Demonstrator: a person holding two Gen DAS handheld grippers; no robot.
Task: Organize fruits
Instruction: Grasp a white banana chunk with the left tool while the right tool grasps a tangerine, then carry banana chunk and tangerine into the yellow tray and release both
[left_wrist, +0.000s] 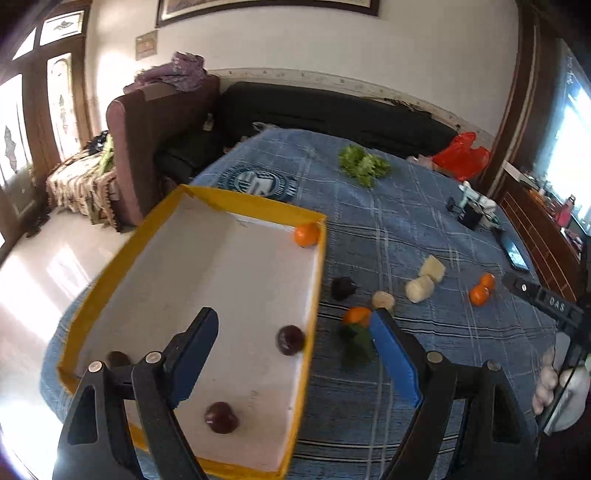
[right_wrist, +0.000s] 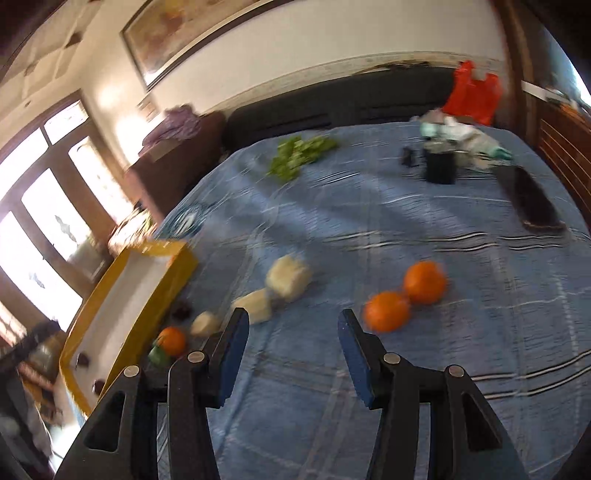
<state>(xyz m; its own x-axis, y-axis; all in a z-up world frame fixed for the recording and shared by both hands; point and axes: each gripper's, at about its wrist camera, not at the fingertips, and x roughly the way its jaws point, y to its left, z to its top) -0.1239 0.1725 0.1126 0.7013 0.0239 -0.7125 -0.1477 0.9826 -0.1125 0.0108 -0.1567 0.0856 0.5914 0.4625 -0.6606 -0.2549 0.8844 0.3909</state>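
Two oranges (right_wrist: 404, 299) touching near bed's right edge: light, firm, round, prone to rolling; best pinched across middle. Right claw (right_wrist: 293, 354) released, empty; left claw (left_wrist: 295, 354) likewise.

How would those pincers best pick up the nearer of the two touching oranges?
Grip the nearer orange across its round middle, coming from above, with pads on the two sides clear of its neighbour, which touches it at the far right.

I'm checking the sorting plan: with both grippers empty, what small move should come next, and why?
Probably ease the right gripper forward onto the nearer of the two round oranges on the blue checked cloth: its jaws stand open and empty just short of it, and the yellow-rimmed white tray already holds one orange and dark plums.
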